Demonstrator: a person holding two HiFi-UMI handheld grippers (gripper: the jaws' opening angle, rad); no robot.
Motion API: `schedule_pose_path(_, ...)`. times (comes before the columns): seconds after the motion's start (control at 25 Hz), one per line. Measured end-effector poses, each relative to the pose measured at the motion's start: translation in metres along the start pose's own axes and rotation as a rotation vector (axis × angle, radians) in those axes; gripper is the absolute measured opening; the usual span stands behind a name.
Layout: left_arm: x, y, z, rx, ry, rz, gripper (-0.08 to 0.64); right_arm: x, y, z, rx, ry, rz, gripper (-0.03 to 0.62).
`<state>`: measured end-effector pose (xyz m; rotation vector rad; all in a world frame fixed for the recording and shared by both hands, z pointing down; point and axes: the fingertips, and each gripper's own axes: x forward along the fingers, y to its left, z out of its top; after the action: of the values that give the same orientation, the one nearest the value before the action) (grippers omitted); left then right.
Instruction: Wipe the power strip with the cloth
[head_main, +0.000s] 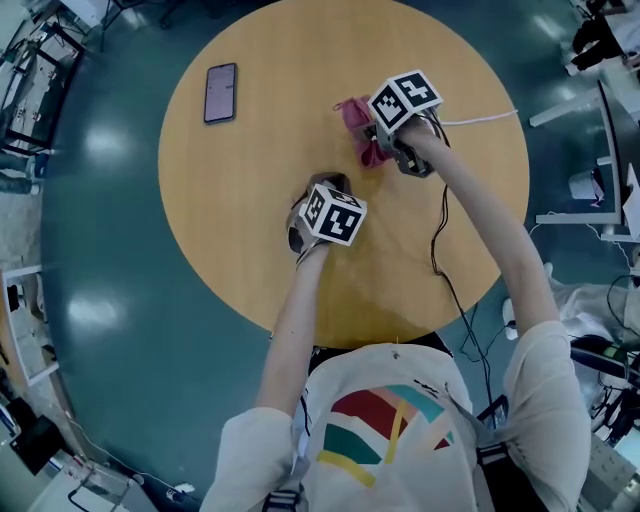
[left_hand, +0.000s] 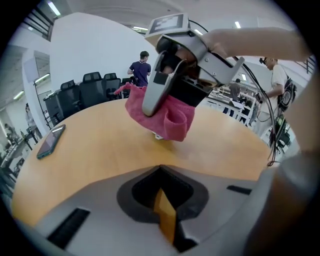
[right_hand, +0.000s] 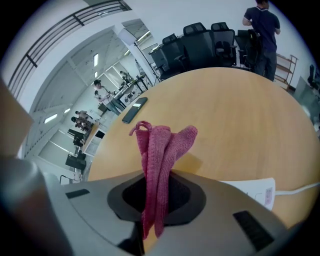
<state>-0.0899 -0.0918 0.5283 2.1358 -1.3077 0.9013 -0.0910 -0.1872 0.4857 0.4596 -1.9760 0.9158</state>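
left tool (left_hand: 160, 175): mine, jaws fully together, nothing in them; over the middle of the tabletop (head_main: 250, 200), pointing at my other tool
right tool (right_hand: 156, 180): mine, clamped on the cloth (right_hand: 162, 145); over the far right part of the tabletop
cloth: pink knit, bunched in folds; one end sticks out past my right tool's jaws, the rest runs back between them; in the left gripper view it hangs down from that tool
strip (right_hand: 261, 191): white, flat on the tabletop, just beside my right tool on its right; only a corner shows there, and a small white bit under the hanging cloth in the left gripper view; hidden by the tool in the head view
cloth vs strip: right above it; cannot tell if touching
cable (head_main: 480, 117): white, runs from under my right tool to the tabletop's right edge
phone (head_main: 220, 92): dark, flat, far left part of the tabletop, well apart from both tools
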Motion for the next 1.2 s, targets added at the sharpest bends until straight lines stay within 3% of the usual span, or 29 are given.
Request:
schedule_pose_path(0.12,-0.001,0.003,-0.001,0.012,-0.004,0.011,0.043,0.009,-0.005,0.002,-0.038,0.025,-0.063,0.039)
schedule_pose_path(0.4,-0.001,0.005,0.002,-0.007,-0.002,-0.018,0.043,0.014,-0.002,0.001,-0.061,0.036,-0.095,0.039)
schedule_pose_path(0.64,0.001,0.003,0.001,-0.002,-0.001,-0.015,0.043,0.01,0.007,-0.027,-0.087,0.055,-0.079,0.038)
schedule_pose_path(0.96,-0.001,0.002,0.001,0.0,-0.001,-0.015,0.043,0.001,0.009,-0.086,-0.031,0.05,-0.036,0.038)
schedule_pose_path(1.2,-0.001,0.009,-0.004,0.005,-0.01,-0.008,0.043,-0.001,0.023,-0.094,-0.004,-0.016,-0.006,0.039)
